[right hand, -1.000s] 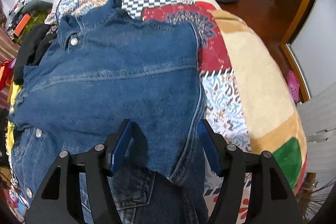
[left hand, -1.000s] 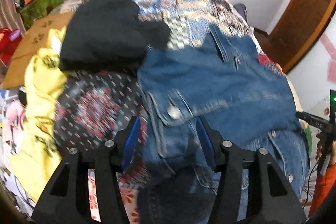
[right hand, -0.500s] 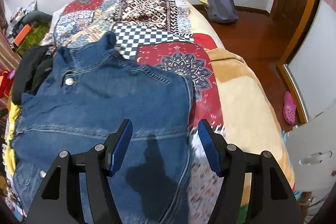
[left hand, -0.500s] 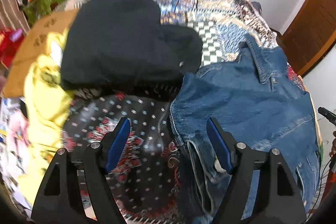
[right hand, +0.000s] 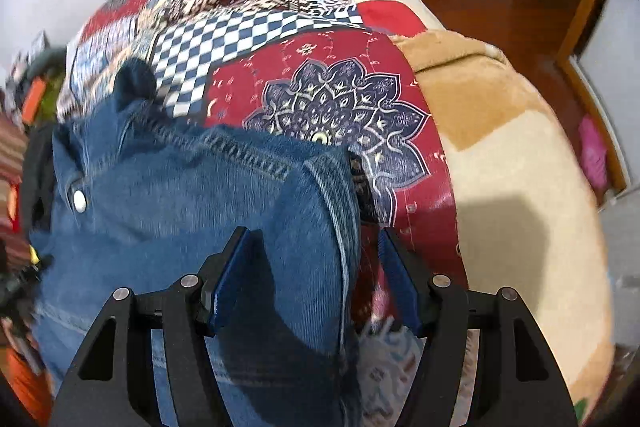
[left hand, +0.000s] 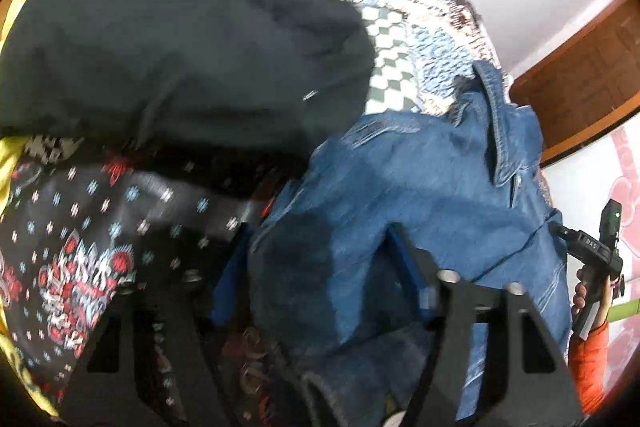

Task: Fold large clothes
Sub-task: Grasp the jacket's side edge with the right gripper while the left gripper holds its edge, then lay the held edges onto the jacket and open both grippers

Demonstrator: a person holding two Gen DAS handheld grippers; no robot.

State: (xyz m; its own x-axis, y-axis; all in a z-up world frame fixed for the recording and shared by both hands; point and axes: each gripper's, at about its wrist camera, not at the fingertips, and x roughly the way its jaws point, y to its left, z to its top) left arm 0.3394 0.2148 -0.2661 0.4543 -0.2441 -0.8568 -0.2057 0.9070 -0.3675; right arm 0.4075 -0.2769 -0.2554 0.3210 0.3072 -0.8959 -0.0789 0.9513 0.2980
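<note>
Left wrist view: left gripper (left hand: 320, 275) has dropped closer onto the blue denim jacket (left hand: 420, 211); jaws just narrowed, half-open, astride a fold, grip unclear. Right gripper (right hand: 308, 279) also lower, pitched steeply down, jaws half-open astride the jacket's right edge. Jacket lies on the patchwork bedspread (right hand: 320, 67), collar pointing away.

One denim jacket (left hand: 420, 211), one black garment (left hand: 168, 27), one patterned dark cloth (left hand: 80, 235), one patchwork bedspread (right hand: 320, 67).

Both tongs lower over denim jacket (right hand: 192, 227), left tongs (left hand: 316, 267) just narrowed around its edge
</note>
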